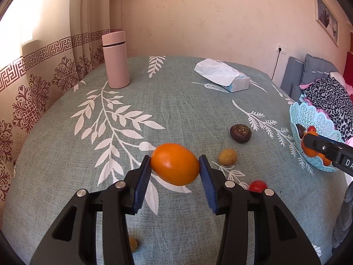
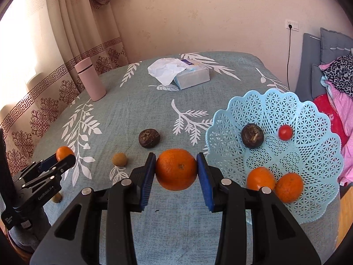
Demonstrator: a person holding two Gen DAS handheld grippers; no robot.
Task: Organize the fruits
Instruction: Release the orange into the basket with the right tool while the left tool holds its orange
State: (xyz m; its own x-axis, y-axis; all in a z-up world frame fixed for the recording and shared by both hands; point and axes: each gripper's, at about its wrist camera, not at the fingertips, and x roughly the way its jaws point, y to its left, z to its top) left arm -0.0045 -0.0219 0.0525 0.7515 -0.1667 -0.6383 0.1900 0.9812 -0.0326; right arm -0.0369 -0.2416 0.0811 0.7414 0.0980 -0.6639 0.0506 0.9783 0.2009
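My left gripper point(image 1: 175, 165) is shut on an orange point(image 1: 175, 164) held above the table; it also shows in the right wrist view point(image 2: 64, 154). My right gripper point(image 2: 176, 170) is shut on another orange point(image 2: 176, 169), just left of the light blue lattice basket point(image 2: 308, 119). The basket holds two oranges point(image 2: 260, 177), a dark round fruit point(image 2: 252, 135) and a cherry tomato point(image 2: 285, 132). On the cloth lie a dark fruit point(image 2: 149, 138), a small tan fruit point(image 2: 119, 159) and a cherry tomato point(image 1: 257, 185).
A pink flask point(image 1: 115, 60) stands at the far left. A tissue pack point(image 2: 189, 76) lies at the back. Another small tan fruit point(image 1: 133, 244) lies near the front edge. A curtain hangs on the left; bedding point(image 2: 339, 84) is piled on the right.
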